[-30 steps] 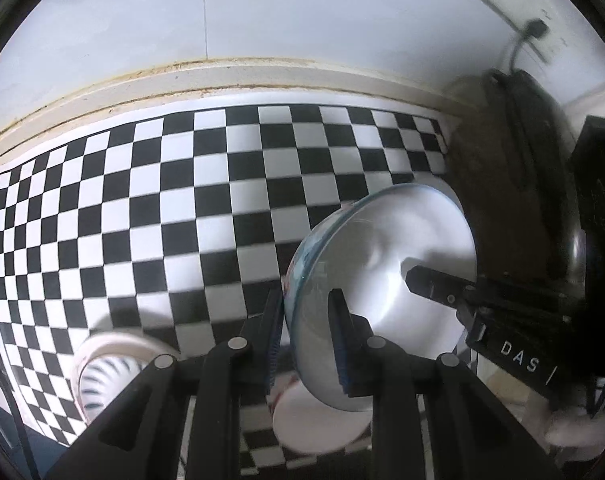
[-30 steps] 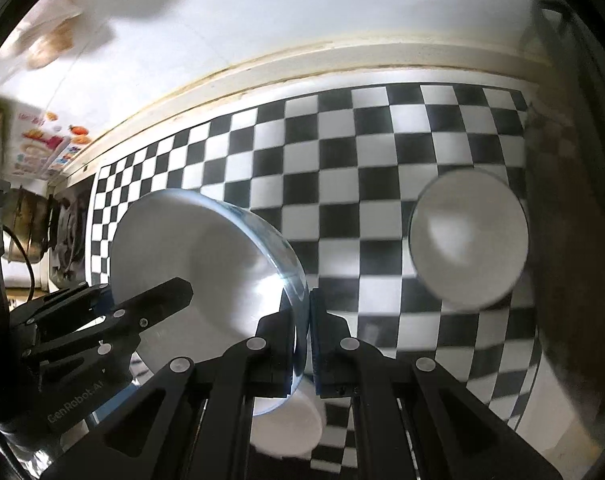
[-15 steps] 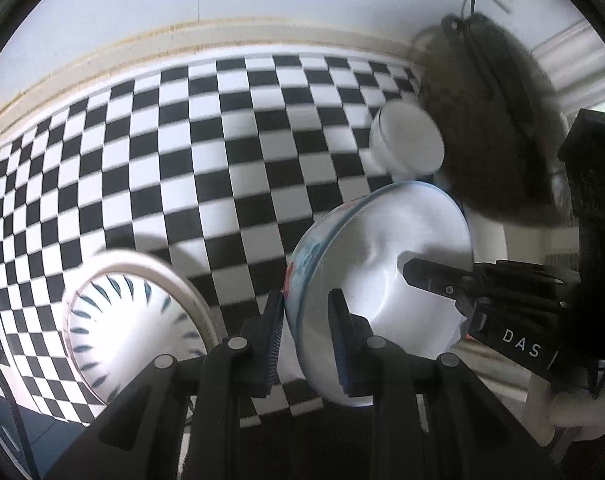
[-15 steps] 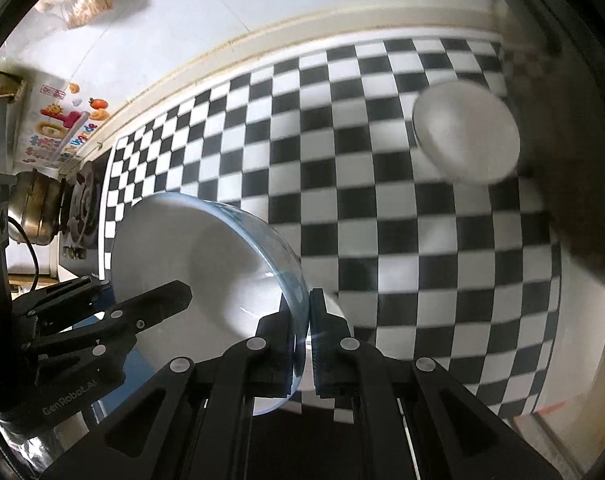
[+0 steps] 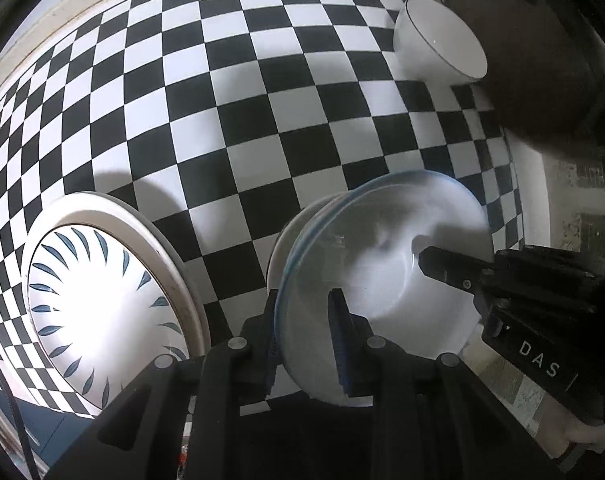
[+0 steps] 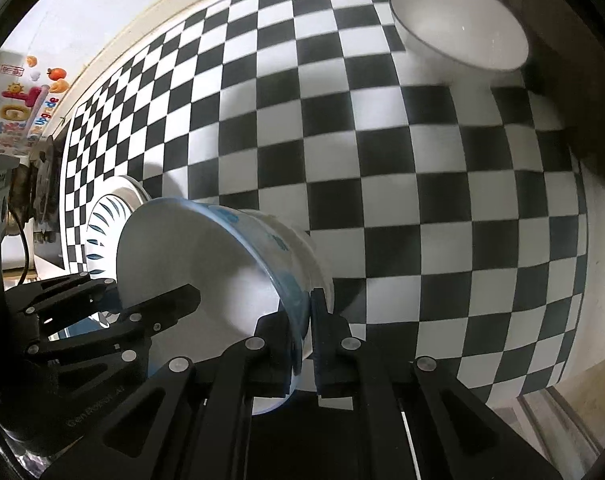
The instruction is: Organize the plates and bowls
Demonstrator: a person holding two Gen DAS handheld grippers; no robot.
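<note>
both claws, left claw and right claw, clamp opposite rims of the blue-rimmed bowl held above the checkered counter, seemingly mid-carry; next comes setting it down, perhaps by the patterned plate

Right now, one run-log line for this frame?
left claw: shut on blue-rimmed bowl rim | right claw: shut on same bowl, opposite rim | patterned plate, white bowl: on checkered mat

You've got black-and-white checkered mat covering counter, cream ledge running along its far edge under pale wall. Colorful stickers far left, dark round thing sitting top right, can't tell what.
</note>
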